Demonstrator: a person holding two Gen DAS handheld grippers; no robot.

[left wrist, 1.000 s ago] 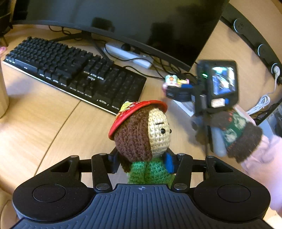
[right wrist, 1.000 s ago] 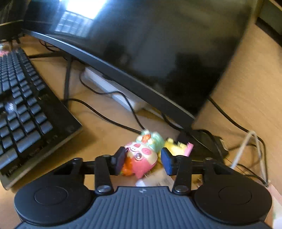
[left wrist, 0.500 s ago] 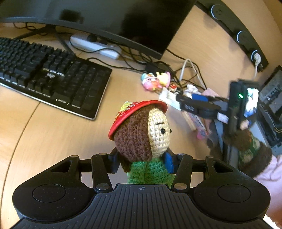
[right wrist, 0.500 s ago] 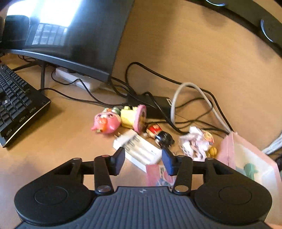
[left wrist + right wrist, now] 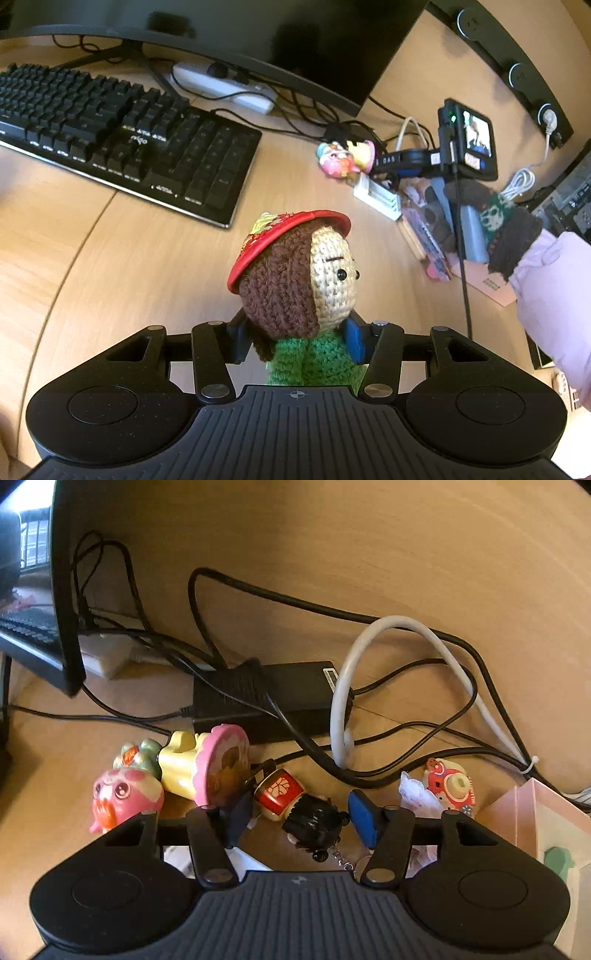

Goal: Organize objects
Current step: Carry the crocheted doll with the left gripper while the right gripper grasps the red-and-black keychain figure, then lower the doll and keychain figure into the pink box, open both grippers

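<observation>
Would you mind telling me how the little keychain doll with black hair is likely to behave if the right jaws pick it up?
The keychain doll looks glossy and rounded, so it may slip or roll. Its chain would probably dangle loosely. It seems light.

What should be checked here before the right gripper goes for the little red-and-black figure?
1. Left gripper holds crocheted doll: ok.
2. Right gripper empty, jaws open: ok.
3. Red-and-black figure lies between the fingers: ok.
4. Pads touching it: cannot tell.
5. Black cable runs close behind the figure, could snag: not ok.
6. Pink box open at right: ok.
</observation>
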